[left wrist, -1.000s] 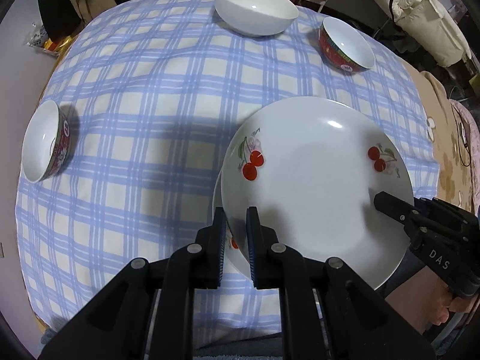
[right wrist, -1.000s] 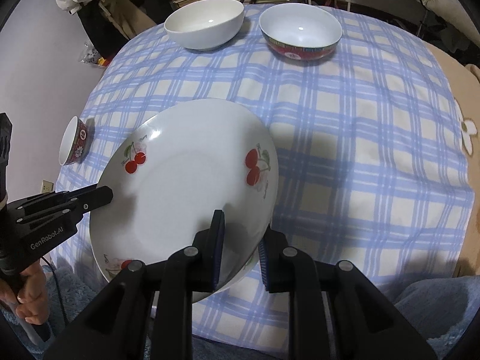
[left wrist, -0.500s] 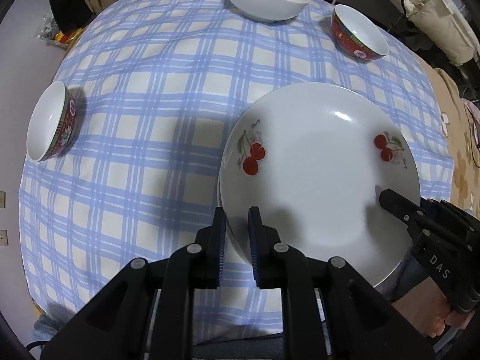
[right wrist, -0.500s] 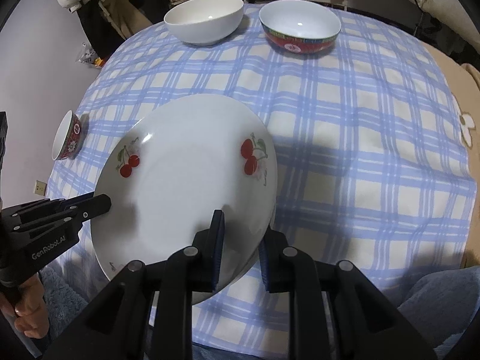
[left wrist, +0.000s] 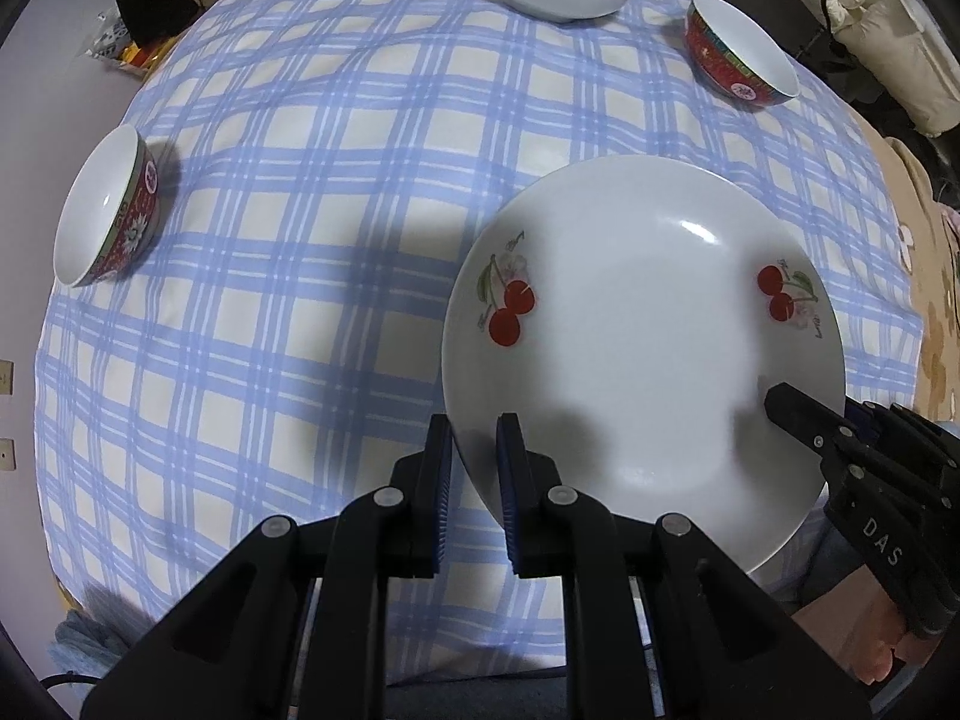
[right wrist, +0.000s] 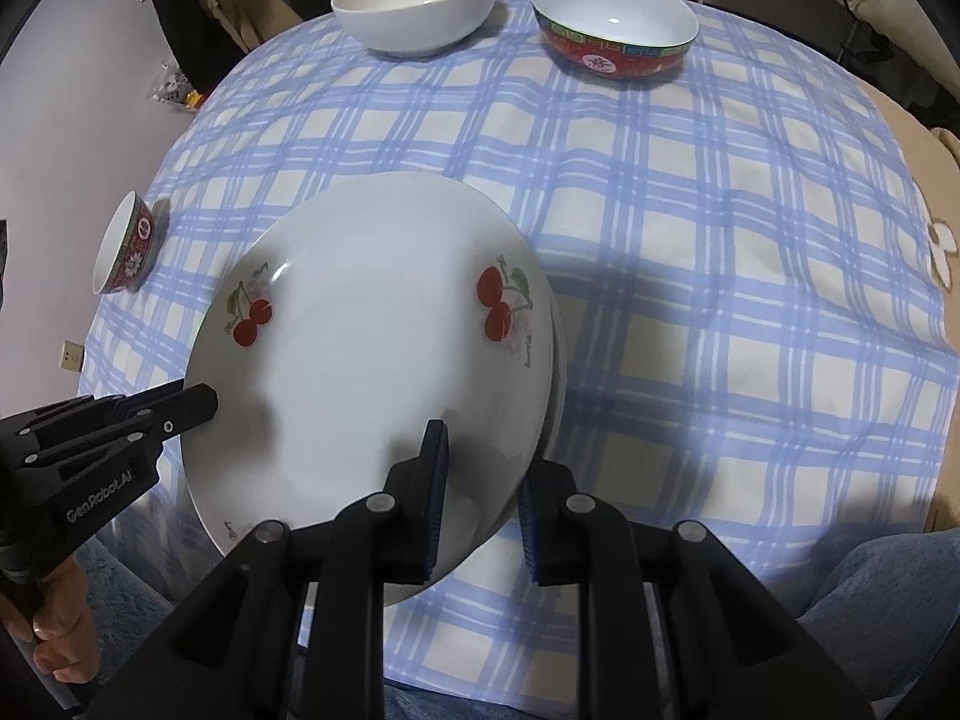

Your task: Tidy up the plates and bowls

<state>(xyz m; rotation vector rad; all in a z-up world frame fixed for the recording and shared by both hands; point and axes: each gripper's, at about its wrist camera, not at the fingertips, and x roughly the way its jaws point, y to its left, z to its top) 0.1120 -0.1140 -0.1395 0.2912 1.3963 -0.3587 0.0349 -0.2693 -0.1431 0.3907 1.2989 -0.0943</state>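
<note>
Cherry plate (left wrist: 636,336), white, sat on a second plate (right wrist: 557,372) at the near edge of the checked tablecloth (left wrist: 312,228). Left gripper (left wrist: 474,468) and right gripper (right wrist: 483,474) each stood nearly closed, clamped on the cherry plate's rim at opposite sides. White bowl (right wrist: 414,6) and red bowl (right wrist: 615,24) lay far beyond the plate; small red bowl (left wrist: 108,204) to its left.

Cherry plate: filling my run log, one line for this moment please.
cherry plate | both tools on rim: left tool, right tool | bowls untouched

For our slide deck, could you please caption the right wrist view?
Both tongs, right and left, grip the cherry plate by opposite rims above the checked tablecloth.
</note>
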